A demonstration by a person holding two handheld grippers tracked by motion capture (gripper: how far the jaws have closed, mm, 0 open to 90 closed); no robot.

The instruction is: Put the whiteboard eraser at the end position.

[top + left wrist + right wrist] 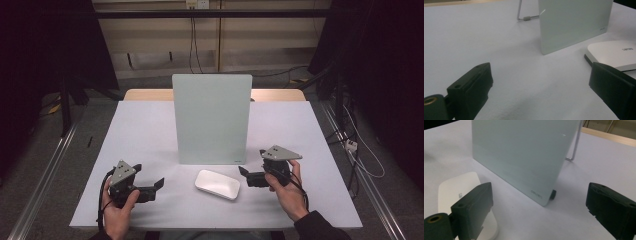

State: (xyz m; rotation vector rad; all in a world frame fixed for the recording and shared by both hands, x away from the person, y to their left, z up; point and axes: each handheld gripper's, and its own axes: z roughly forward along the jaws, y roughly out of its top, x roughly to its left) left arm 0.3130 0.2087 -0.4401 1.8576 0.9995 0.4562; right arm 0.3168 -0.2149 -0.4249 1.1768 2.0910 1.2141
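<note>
Right now two grippers wait at the near side of the table (150, 125), one on each side of a little white eraser (217, 184). The eraser lies flat on the table, just in front of a tall white board (212, 119). It does not touch the board.

The board stands up on its bottom edge. A thin metal leg (520, 11) behind it props it, so the board can lean back a bit and not fall. That way its smooth front faces the person, ready to be wiped or written on.

The left gripper (160, 183) is held low by the person's left hand (117, 212). Its jaws are spread wide apart and nothing is between them. They point across the table toward the eraser, which sits a little way off. In the left gripper view the eraser peeks out right behind one jaw.

The right gripper (243, 171) is held by the right hand (287, 192). Its jaws are wide apart too, with nothing in them. They also point at the eraser, and it is near them.

I think both grippers sit low and open so either one can slide in and pinch the eraser by its sides. The right one looks closer, so it seems the better one to grab it
</note>
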